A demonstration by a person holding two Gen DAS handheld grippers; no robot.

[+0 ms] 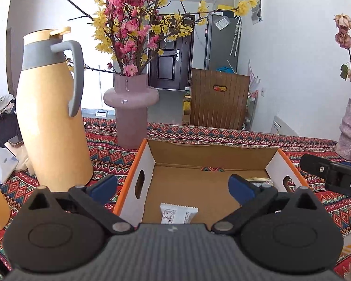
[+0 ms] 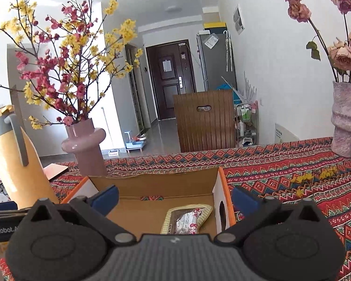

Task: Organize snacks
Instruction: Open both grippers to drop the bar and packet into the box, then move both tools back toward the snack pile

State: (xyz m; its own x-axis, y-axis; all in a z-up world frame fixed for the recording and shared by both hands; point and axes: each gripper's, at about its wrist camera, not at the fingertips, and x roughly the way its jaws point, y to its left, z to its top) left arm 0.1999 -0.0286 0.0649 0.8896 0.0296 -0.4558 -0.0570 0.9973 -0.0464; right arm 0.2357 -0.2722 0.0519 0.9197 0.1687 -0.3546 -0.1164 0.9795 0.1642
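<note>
**A:** Snacks first: where do they lie?

**B:** Both that I can see lie inside the cardboard box (image 1: pixel 213 154), on its floor. The white packet (image 1: pixel 178 213) sits at the near edge of the floor, directly below and ahead of the left gripper (image 1: pixel 173 186). The yellow-edged packet (image 2: pixel 187 219) lies toward the box's right wall, just ahead of the right gripper (image 2: pixel 174 197).

**A:** And the claws?

**B:** Both spread wide, nothing between the blue pads (image 1: pixel 239 188). No pad touches a packet. In the right wrist view the right-hand pad (image 2: pixel 243 201) hangs outside the orange-trimmed wall, the left-hand one over the box floor, so that claw straddles the wall.

**A:** Which hand is nearer which packet?

**B:** Left to the white one, right to the yellow-edged one. The right gripper's black tip shows at the right border of the left view, beside the box's right wall.

**A:** Long axes?

**B:** The white packet's far edge runs crosswise to the left claw; the rest of it is hidden behind the gripper body, so I can't tell its long axis. The yellow-edged one seems to run diagonally, its far end toward the right wall.

**A:** So what does the next move turn on?

**B:** My judgement: both packets look delivered, so any further snack must lie outside the box. None shows on the patterned tablecloth (image 2: pixel 292 164); only the thermos (image 1: pixel 51 107) and pink vase (image 1: pixel 131 107) stand left of the box.
</note>
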